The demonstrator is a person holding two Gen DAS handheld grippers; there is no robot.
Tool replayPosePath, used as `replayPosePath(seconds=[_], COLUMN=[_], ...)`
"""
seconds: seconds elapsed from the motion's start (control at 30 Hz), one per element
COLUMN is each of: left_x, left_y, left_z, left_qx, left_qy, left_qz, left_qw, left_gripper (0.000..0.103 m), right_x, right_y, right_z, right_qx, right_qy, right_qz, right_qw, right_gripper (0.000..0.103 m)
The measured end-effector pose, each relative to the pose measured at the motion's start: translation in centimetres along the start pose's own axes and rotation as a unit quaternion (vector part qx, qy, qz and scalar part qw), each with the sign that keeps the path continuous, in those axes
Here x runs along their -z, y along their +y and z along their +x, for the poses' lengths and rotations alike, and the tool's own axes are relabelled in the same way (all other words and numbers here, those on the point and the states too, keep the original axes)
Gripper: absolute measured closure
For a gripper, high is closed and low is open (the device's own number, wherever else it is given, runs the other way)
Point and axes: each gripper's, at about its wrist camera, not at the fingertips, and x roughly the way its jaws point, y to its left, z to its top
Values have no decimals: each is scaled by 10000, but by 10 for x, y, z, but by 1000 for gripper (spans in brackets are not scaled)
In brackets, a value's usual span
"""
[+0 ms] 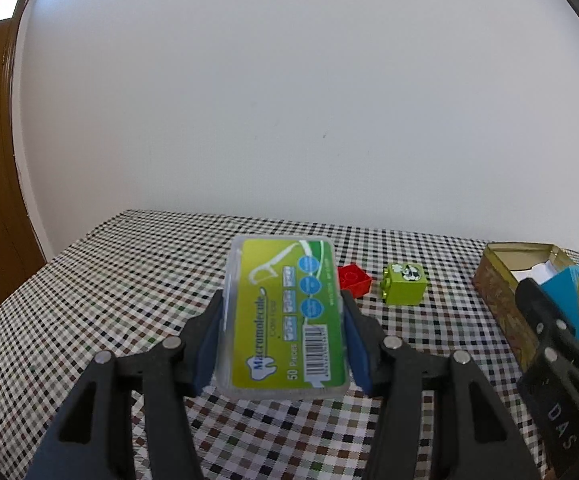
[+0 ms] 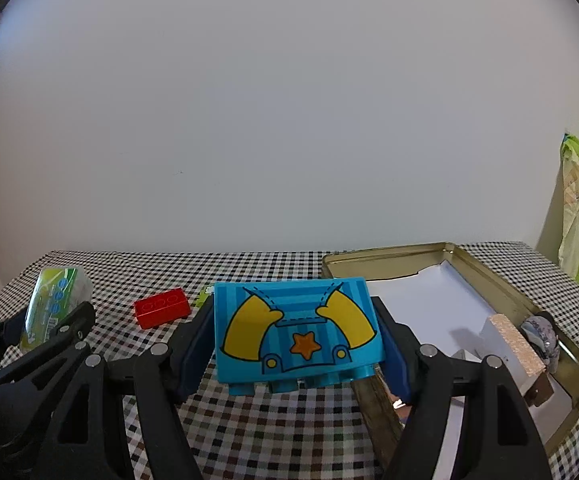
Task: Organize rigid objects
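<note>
Left claw [image 1: 283,332] clamps a clear plastic floss case [image 1: 283,316]; right claw [image 2: 295,340] grips a glossy blue brick [image 2: 297,328]

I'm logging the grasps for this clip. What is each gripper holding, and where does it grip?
The left gripper clamps the floss pick box by its two long sides. The right gripper clamps the blue toy block by its two ends.

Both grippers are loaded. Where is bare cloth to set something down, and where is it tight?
Bare tablecloth runs left of the floss box to the table's left edge, and in front of the red brick. Crowded: the strip holding the red brick and green block, and the tin's near right corner; its white liner toward the far end looks free.
</note>
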Motion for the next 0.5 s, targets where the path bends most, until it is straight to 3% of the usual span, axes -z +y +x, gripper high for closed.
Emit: replayPosePath(seconds=[0.5], left_x=[9], left_y=[-1], left_z=[-20], left_qx=[81], left_qy=[-68], left_qz=[-57], left_qw=[9999], left_gripper=[50], right_x=[7], right_y=[7], right_z=[-23], right_qx=[32], right_qy=[-257], right_qz=[-306], right_qw=[9992], right_gripper=[29])
